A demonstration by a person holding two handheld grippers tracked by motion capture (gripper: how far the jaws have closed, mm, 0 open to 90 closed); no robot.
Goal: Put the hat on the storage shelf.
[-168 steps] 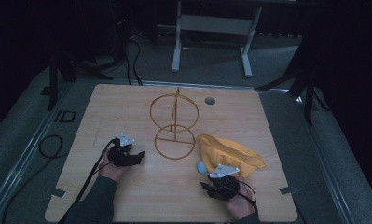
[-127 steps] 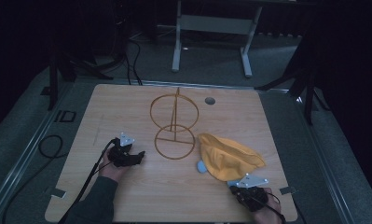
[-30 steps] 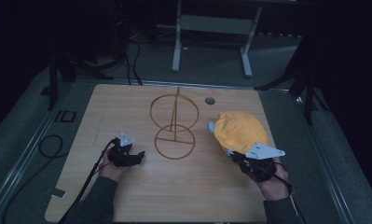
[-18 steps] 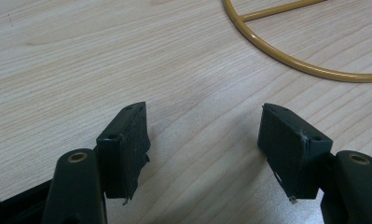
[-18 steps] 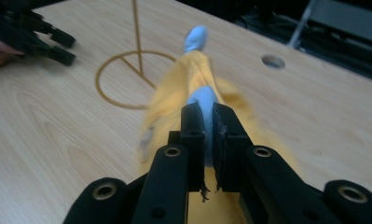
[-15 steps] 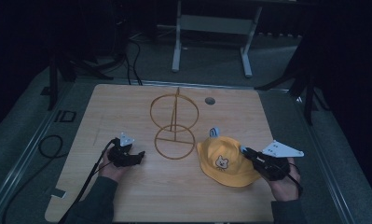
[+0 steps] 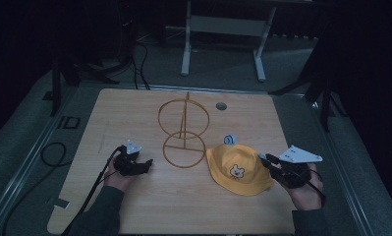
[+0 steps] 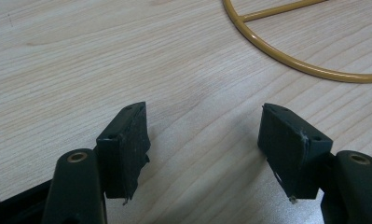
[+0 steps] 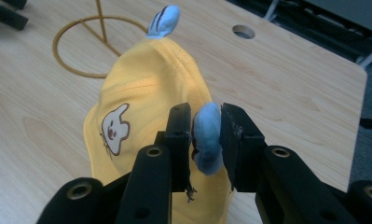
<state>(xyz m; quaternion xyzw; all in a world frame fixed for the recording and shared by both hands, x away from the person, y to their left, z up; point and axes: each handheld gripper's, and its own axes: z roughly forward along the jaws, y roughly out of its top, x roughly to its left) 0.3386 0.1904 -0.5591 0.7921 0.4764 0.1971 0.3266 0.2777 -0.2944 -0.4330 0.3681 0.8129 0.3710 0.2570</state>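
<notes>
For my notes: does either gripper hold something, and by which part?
The right gripper pinches the yellow fabric hat by one blue ear; the left gripper holds nothing.

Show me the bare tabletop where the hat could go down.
Free: the table's far-left stretch beyond the left gripper, and the near strip between both hands. Crowded: the middle, with the wire stand, the yellow hat and the right gripper.

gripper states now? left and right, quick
Left gripper: open, holding nothing, over the bare wooden table.
Right gripper: shut on the blue fabric ear of the yellow bear-face hat.
</notes>
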